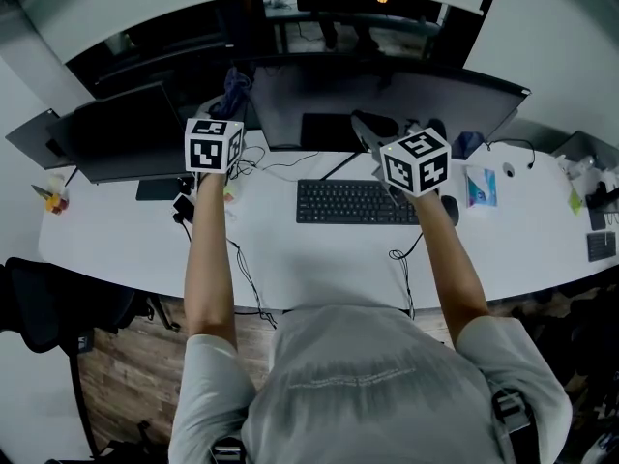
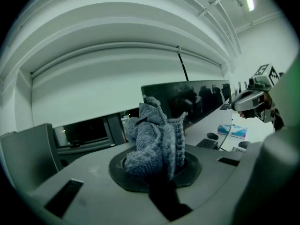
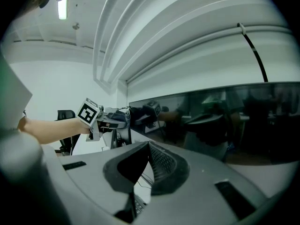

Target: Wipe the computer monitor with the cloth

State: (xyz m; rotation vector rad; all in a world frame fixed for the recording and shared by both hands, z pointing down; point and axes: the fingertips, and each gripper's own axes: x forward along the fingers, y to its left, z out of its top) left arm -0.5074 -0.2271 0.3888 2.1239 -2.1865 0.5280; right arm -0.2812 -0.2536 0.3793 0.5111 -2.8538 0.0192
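Note:
The wide dark monitor (image 1: 387, 100) stands at the back of the white desk (image 1: 319, 259). My left gripper (image 1: 225, 104) is raised in front of its left end, shut on a crumpled blue-grey cloth (image 1: 233, 89). In the left gripper view the cloth (image 2: 154, 135) bulges up out of the jaws and hides the fingertips, with the monitor (image 2: 197, 100) behind it. My right gripper (image 1: 364, 127) is held before the middle of the screen. Its fingertips meet with nothing between them (image 3: 150, 143), and the monitor (image 3: 225, 121) fills the right of that view.
A black keyboard (image 1: 353, 202) and a mouse (image 1: 450, 209) lie under the right gripper. A second dark screen (image 1: 116, 133) stands at the left. Cables (image 1: 247, 269) trail over the desk's front edge. A small blue packet (image 1: 481, 186) lies at the right, an office chair (image 1: 48, 307) lower left.

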